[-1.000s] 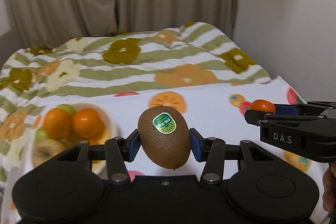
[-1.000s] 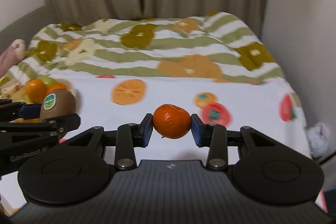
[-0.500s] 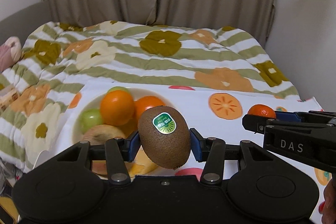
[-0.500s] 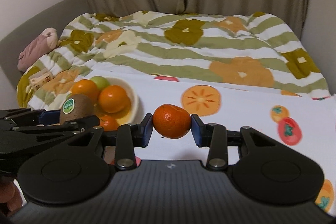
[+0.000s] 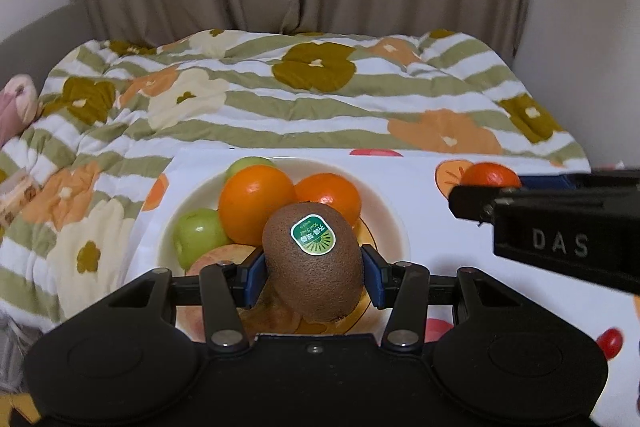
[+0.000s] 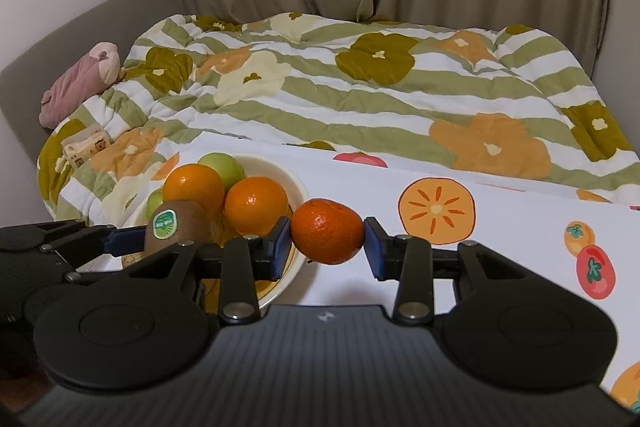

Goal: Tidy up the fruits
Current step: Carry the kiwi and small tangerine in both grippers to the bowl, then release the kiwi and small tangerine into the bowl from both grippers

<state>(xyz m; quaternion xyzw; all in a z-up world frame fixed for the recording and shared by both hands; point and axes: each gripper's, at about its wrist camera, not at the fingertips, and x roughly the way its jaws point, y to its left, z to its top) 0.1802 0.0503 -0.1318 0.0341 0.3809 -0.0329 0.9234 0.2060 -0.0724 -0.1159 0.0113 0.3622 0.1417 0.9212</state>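
With the left tool (image 5: 313, 274) clamped on a kiwi (image 5: 314, 261) above the heaped fruit bowl (image 5: 390, 223) and the right tool (image 6: 327, 241) gripping a mandarin (image 6: 327, 236) beside it, either fruit risked rolling off the pile onto the desk (image 6: 500, 255).

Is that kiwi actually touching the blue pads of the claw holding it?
Touching. The left wrist view shows the kiwi wedged in the left gripper, both blue pads pressed against its sides.

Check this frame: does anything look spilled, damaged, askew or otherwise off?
Nothing stands out. The left gripper holds a kiwi over the white bowl, the right gripper holds a mandarin beside it. The fruit in the bowl sits inside the rim, nothing spilled on the printed cloth.
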